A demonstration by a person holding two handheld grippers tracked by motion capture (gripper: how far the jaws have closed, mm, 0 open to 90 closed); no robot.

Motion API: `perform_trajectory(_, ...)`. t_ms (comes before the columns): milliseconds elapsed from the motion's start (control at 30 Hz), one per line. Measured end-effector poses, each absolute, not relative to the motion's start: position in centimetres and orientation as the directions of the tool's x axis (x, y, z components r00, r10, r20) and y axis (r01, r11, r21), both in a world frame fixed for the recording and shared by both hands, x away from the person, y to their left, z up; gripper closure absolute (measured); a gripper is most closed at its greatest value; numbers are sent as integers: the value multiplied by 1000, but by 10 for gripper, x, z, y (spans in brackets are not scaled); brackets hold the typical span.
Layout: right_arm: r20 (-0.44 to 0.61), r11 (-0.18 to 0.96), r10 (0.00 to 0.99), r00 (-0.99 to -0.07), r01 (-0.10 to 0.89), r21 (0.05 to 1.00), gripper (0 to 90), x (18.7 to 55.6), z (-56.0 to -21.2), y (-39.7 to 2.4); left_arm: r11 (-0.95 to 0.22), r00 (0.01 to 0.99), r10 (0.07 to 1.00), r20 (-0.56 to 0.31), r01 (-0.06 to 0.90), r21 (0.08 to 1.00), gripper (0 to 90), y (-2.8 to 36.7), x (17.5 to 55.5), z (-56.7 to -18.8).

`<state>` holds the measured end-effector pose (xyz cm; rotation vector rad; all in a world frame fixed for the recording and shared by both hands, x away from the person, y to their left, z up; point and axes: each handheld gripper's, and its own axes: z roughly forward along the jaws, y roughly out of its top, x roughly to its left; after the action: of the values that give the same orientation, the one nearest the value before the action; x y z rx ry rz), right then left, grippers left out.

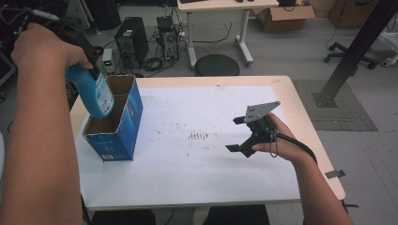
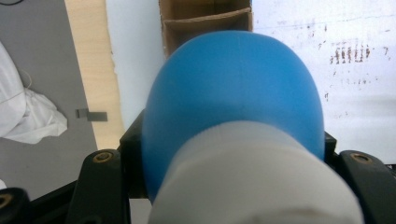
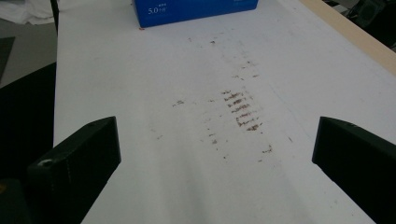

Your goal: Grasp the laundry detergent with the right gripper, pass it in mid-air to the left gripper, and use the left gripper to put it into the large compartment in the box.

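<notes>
From the high view, a blue bottle (image 1: 96, 93) with a pale label hangs tilted, its lower end inside the near compartment of an open blue cardboard box (image 1: 126, 123) divided in two. The box stands at the left edge of a white sheet (image 1: 197, 159) on a wooden table (image 1: 300, 108). The person's left hand (image 1: 40, 47) grips the left gripper (image 1: 87, 51) from above, arm raised over the box. The right hand (image 1: 281, 140) holds the right gripper (image 1: 238, 134) low over the sheet's right half, jaws spread wide with nothing between them.

In the left gripper view, the bottle (image 2: 233, 93) is rounded blue with a white cap end nearest the camera; both black jaws press its sides, above the box's brown interior (image 2: 205, 21).

In the right gripper view, both jaws stand far apart over the brown-smudged sheet (image 3: 187, 93), the box (image 3: 196, 9) beyond.
</notes>
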<state>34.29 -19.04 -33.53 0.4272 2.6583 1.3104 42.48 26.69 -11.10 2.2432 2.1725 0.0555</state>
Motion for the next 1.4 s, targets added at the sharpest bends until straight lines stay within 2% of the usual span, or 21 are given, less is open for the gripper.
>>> perform_trajectory(367,-1,575,320,-947,194,795,11,343,-335,-193,-26,26,1000,12,1000,11,388,269,430,-139)
perform_trajectory(633,-3,576,315,-949,189,796,11,341,-335,-190,-10,10,999,44,1000,1,388,270,429,-160)
perform_trajectory(1400,-3,565,312,-950,183,805,11,336,-332,-189,-7,7,1000,19,999,-31,388,268,432,-214)
